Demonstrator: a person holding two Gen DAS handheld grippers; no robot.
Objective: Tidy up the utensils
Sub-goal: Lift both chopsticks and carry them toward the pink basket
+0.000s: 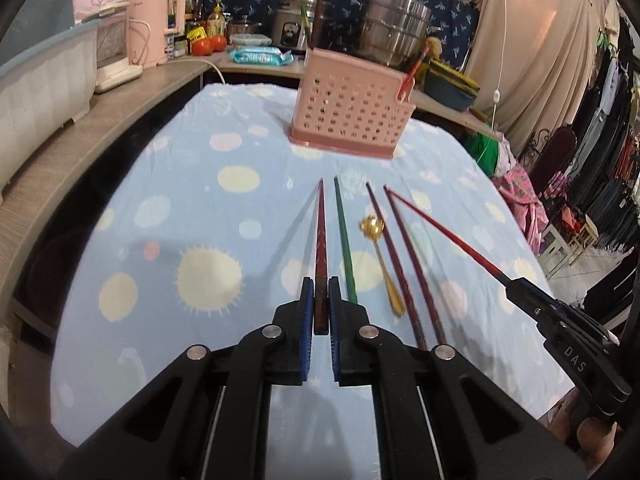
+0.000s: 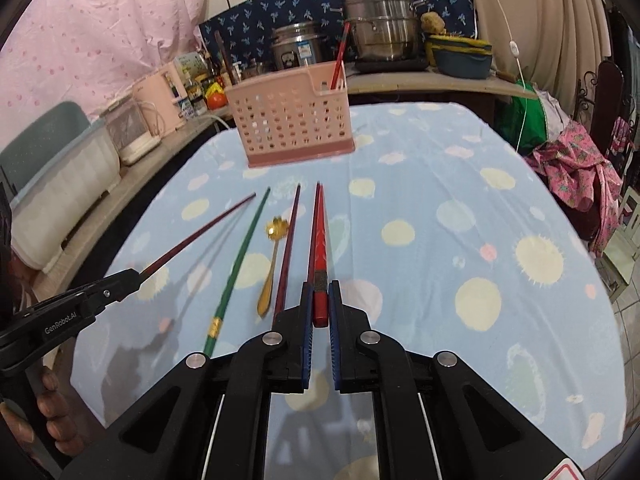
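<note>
Right now both my jaws are pinched narrow, each on one chopstick. My left gripper (image 1: 319, 304) holds a dark red chopstick (image 1: 321, 240) near its blunt end, the tip slanting out above the cloth. My right gripper (image 2: 320, 304) holds a bright red chopstick (image 2: 320, 240) the same way. On the tabletop (image 2: 440, 184) between them lie a green chopstick (image 2: 240, 264), a small gold spoon (image 2: 270, 264) and two more maroon chopsticks (image 1: 404, 268), roughly parallel, tips toward the pink basket (image 1: 348, 108), which stands well ahead.

Risks, as I judge them — each stick is long, thin and smooth, lacquered by the look of it, and gripped at one end only, so it could pivot or slip between the pads on the way to the basket. A drooping tip could catch the perforated plastic wall or the rim instead of dropping in, and the basket looks light enough to tip or slide on the soft, wrinkled cotton cloth. The two held sticks could also cross and knock each other if I bring them in together.
</note>
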